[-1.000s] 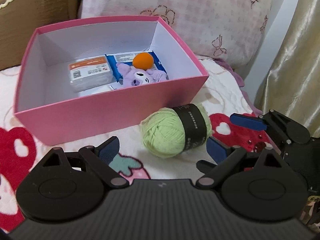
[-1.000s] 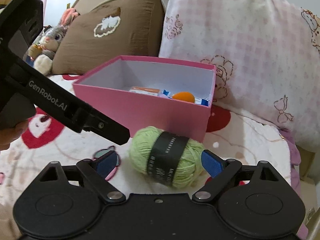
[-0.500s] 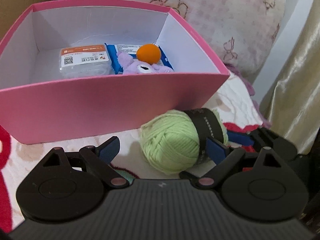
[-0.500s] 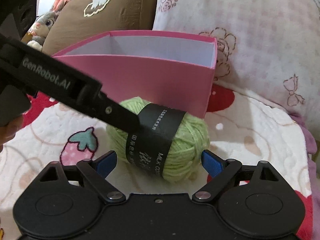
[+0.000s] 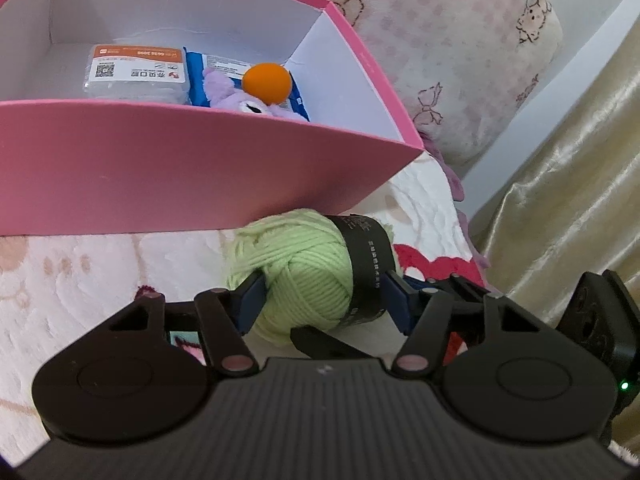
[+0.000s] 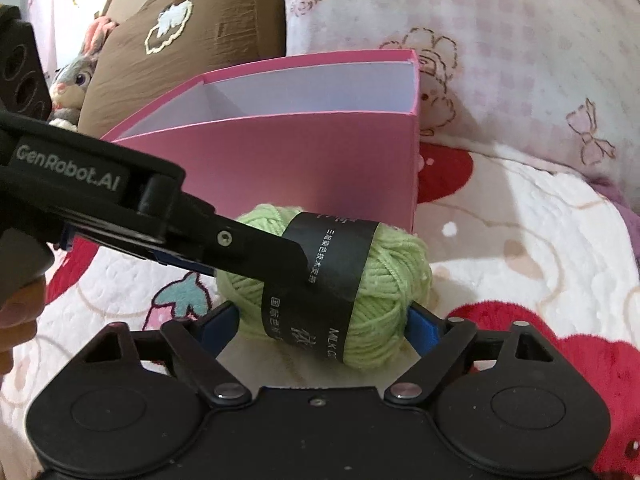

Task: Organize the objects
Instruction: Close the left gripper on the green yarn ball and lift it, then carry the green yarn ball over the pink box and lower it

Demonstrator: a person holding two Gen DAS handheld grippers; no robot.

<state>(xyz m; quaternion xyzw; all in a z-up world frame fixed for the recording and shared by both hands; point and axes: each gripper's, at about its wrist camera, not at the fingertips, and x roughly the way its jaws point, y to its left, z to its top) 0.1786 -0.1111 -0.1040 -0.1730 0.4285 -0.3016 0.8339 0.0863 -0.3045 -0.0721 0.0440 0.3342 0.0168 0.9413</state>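
Bed blanket point(image 6: 520, 240), pink pillow point(image 6: 500, 40), brown cushion point(image 6: 208, 40), gold curtain point(image 5: 580, 200)

Green yarn ball point(image 5: 304, 272), black band; pink box point(image 5: 192, 176).

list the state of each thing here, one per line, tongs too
yarn ball: on the blanket, outside the box, black band still on
pink box: open, no lid, partly filled
left tongs: just closing, pads pressing the yarn
right tongs: closing, pads at the yarn's sides
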